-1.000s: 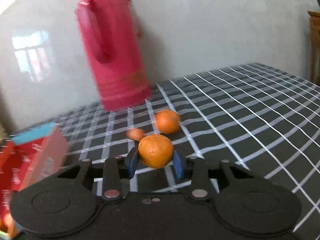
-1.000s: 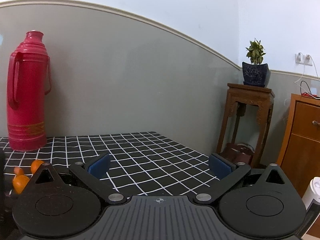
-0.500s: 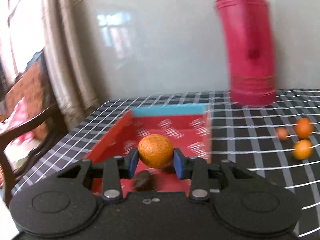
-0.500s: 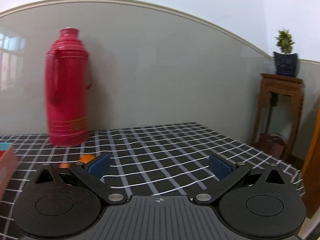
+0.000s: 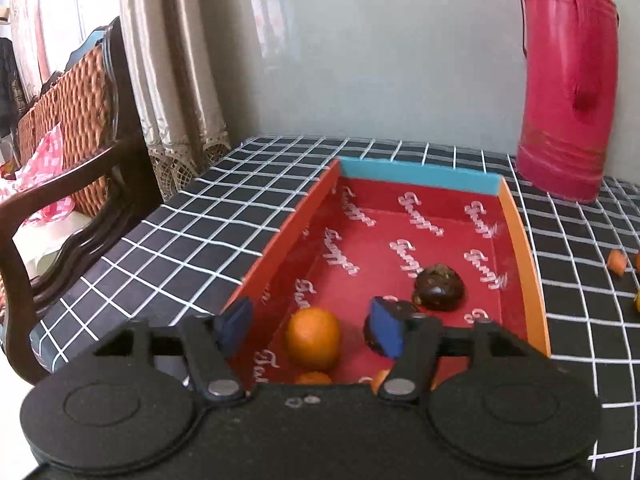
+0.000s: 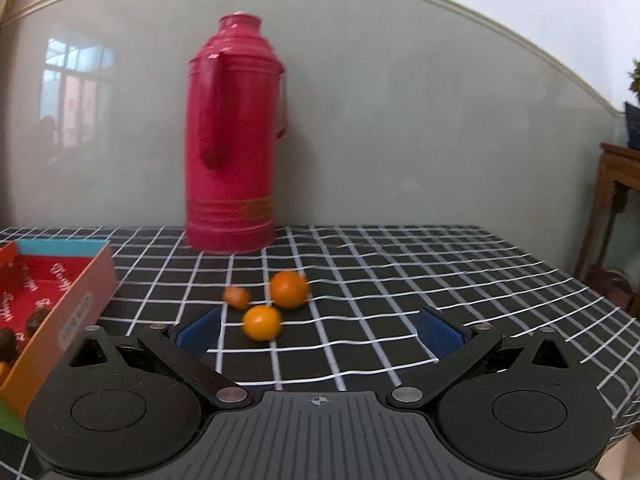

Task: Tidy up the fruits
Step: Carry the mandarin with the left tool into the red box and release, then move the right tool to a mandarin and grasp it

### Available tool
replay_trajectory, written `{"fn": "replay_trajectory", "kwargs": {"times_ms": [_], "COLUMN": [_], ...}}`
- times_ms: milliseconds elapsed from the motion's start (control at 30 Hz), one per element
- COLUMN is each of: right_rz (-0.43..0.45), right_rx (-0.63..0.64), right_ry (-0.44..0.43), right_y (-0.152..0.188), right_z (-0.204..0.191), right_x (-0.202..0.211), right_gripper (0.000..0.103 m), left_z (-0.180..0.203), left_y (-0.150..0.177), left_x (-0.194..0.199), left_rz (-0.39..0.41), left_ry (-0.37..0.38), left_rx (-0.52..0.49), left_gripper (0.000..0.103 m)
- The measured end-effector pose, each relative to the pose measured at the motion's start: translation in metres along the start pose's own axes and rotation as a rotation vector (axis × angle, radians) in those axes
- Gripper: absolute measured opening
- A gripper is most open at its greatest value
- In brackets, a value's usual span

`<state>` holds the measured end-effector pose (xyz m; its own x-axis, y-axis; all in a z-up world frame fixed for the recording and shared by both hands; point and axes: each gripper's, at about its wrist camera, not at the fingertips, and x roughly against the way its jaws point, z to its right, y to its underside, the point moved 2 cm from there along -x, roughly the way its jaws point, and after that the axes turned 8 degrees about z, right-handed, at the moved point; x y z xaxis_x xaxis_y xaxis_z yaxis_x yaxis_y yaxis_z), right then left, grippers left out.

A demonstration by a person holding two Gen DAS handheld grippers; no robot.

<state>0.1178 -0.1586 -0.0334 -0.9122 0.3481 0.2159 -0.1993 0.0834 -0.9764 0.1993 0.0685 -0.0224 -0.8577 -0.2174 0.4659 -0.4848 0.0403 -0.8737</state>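
My left gripper is open above the near end of a red box. An orange lies free on the box floor between the spread fingers. Two dark round fruits lie in the box too, one partly behind the right finger. My right gripper is open and empty above the checked table. Ahead of it lie three loose orange fruits: a large one, a medium one and a small one. The box also shows at the left of the right wrist view.
A tall red thermos stands at the back of the table against the wall; it also shows in the left wrist view. A wicker chair stands off the table's left edge. A wooden stand is at far right.
My left gripper carried the orange over the box, opened and let it go; the orange now lies on the box floor. My right gripper swung left toward the loose oranges, staying open.
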Motion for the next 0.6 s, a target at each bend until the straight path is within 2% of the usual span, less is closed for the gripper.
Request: {"fn": "replay_trajectory", "kwargs": {"times_ms": [233,300,367,533,600], "right_rz": [-0.100,-0.125,-0.147,-0.183,-0.194], "right_rx": [-0.025,-0.041,-0.061,-0.081,-0.080], "right_ry": [-0.090,-0.101,-0.106,-0.125,-0.131], "right_y": [0.002,0.005,0.007,0.007,0.007], "right_z": [-0.005,-0.003,-0.001,0.000,-0.001], "right_x": [-0.031,-0.039,-0.049,-0.073,-0.080], "right_gripper": [0.103,0.103,0.103,0.102,0.087], "left_z": [-0.004,-0.005,-0.005,-0.009,-0.011], "left_y": [-0.005,-0.006,-0.008,-0.015,-0.017], "left_x": [0.007,0.013,0.018,0.022,0.021], "left_rz": [0.019,0.055,0.097,0.129,0.125], "left_ry": [0.026,0.008,-0.014,-0.014,-0.012], "left_rx": [0.015,0.003,-0.013,-0.003,0.006], "left_gripper": [0.060,0.069,0.073,0.075,0.075]}}
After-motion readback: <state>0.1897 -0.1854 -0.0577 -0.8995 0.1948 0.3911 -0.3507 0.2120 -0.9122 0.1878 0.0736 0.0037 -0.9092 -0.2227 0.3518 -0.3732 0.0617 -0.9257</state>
